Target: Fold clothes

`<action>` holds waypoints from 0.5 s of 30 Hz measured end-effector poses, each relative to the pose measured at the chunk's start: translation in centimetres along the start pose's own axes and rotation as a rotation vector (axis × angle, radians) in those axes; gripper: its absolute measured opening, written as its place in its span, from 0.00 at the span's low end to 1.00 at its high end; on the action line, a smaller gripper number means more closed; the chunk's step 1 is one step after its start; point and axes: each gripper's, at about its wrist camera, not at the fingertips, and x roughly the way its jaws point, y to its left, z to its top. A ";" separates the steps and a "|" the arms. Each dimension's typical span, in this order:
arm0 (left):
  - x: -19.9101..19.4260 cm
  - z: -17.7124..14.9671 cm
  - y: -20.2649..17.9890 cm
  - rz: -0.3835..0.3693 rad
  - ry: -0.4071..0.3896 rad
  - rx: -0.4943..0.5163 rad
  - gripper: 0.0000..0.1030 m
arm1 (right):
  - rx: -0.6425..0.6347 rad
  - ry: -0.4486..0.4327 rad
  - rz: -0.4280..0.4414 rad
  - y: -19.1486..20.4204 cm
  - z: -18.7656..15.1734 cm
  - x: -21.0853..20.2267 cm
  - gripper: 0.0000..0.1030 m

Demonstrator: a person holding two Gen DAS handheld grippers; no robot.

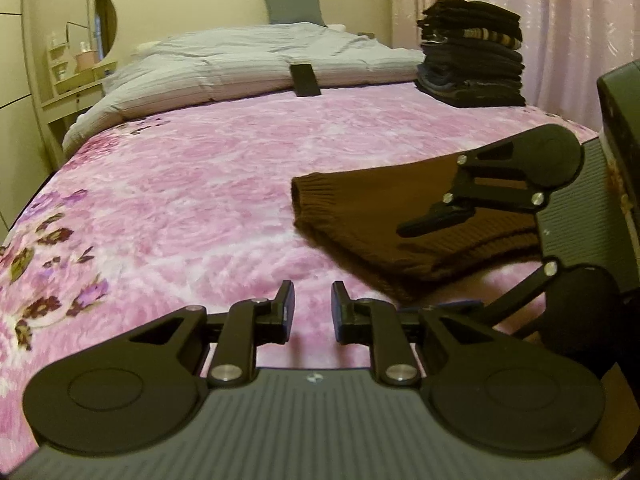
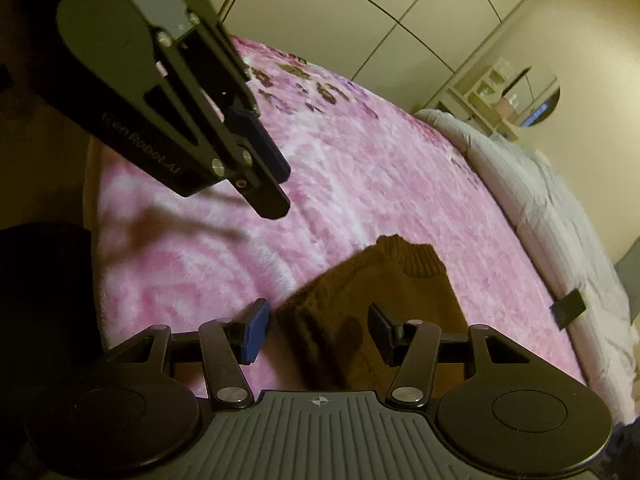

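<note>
1. Your left gripper (image 1: 313, 308) sits at the bottom centre of the left wrist view, jaws a narrow gap apart with nothing between them, over the pink blanket (image 1: 192, 184)
2. Your right gripper (image 2: 318, 330) stands partly open, pads either side of the folded brown sweater (image 2: 384, 300) without pressing it
3. The sweater lies on the blanket, right of centre in the left view
4. A stack of folded dark clothes (image 1: 472, 52) stands upper right

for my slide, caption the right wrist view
Open right claw poised over folded brown sweater on pink floral blanket.
</note>
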 end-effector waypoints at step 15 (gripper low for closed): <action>0.1 3.7 -4.5 -0.043 -0.039 0.094 0.20 | 0.815 -0.387 -0.128 -12.9 -7.2 -11.5 0.11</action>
